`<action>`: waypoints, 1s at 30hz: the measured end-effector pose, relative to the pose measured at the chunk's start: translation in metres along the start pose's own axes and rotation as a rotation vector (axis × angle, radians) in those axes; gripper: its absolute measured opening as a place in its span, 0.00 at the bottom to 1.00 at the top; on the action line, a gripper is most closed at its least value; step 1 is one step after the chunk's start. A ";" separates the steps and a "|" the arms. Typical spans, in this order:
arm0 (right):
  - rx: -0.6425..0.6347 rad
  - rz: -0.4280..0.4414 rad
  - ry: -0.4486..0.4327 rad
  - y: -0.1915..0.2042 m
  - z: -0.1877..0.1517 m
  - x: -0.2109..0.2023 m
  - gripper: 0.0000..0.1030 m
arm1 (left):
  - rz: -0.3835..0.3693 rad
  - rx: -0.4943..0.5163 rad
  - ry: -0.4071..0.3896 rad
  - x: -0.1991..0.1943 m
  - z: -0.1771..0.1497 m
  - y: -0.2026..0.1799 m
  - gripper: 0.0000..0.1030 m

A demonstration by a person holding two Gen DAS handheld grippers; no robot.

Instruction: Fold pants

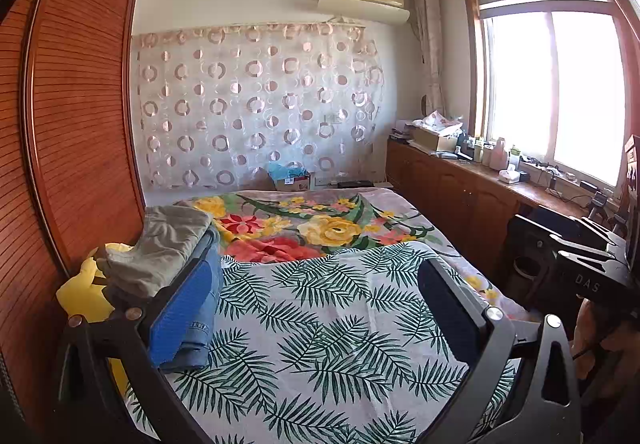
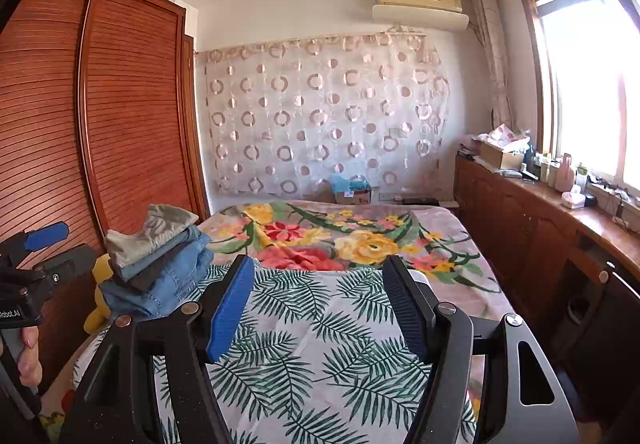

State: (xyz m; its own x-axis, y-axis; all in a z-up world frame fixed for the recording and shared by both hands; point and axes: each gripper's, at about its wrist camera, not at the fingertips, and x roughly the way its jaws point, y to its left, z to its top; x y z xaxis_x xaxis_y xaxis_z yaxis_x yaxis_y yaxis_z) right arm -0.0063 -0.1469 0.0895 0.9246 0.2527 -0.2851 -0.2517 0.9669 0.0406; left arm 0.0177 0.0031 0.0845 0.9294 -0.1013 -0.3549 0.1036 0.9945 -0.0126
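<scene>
A: Nearest the cameras, the left gripper (image 1: 316, 308) and the right gripper (image 2: 316, 304) both stand with jaws apart and nothing between them, over the leaf-print cloth (image 2: 320, 344).

B: And the pants?

A: Folded in a stack of pants (image 2: 160, 264) at the bed's left edge, beside the wardrobe (image 2: 120, 124): a grey-green pair on top, denim beneath, a yellow plush toy (image 2: 98, 308) just beside it. The cloth itself is bare.

B: How would a pair handle?

A: Soft and limp, I'd judge; the denim heavier and stiffer at seams. Pinch the waistband or a hem through all layers, or the fold slumps.

B: Beyond that?

A: The floral blanket (image 2: 340, 236), then the circle-patterned curtain (image 2: 320, 112).
</scene>
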 end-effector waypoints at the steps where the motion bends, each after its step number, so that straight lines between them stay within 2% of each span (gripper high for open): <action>1: -0.001 -0.003 0.000 0.000 0.000 0.000 0.67 | 0.002 -0.001 0.001 0.000 0.000 0.001 1.00; 30: -0.011 0.000 0.007 -0.013 -0.001 0.002 0.67 | 0.013 -0.012 0.011 -0.001 -0.005 0.011 1.00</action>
State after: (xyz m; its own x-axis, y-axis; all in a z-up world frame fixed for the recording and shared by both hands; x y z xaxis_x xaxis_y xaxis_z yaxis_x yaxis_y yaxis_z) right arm -0.0014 -0.1587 0.0872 0.9226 0.2520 -0.2922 -0.2545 0.9666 0.0299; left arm 0.0157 0.0146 0.0799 0.9267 -0.0884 -0.3652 0.0874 0.9960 -0.0193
